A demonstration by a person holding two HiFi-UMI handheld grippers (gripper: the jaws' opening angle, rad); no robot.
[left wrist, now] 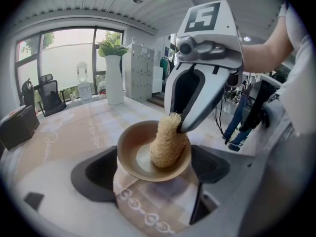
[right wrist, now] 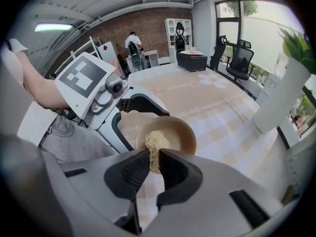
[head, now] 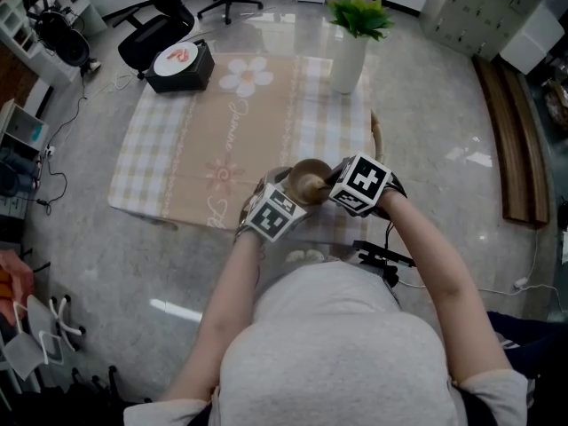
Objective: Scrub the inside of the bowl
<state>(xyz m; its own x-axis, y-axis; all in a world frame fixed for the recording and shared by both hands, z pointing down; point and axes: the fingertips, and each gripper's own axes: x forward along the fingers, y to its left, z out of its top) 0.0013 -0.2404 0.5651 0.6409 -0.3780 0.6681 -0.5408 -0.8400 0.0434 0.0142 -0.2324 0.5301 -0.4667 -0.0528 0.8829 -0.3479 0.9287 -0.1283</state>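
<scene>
A tan bowl (left wrist: 132, 152) sits tilted between the jaws of my left gripper (left wrist: 153, 171), which is shut on it just above the tablecloth. A straw-coloured loofah scrubber (left wrist: 168, 141) stands inside the bowl, pressed against its inner wall. My right gripper (right wrist: 154, 156) is shut on the scrubber (right wrist: 156, 143) and reaches into the bowl (right wrist: 181, 132) from above. In the head view both grippers meet at the bowl (head: 311, 176) near the table's front edge, the left gripper (head: 286, 198) at its left and the right gripper (head: 332, 182) at its right.
A beige checked tablecloth (head: 222, 140) covers the table. A white vase with a green plant (head: 348, 56) stands at the far right, a black box (head: 180, 67) at the far left corner. Office chairs (head: 160, 25) stand beyond the table.
</scene>
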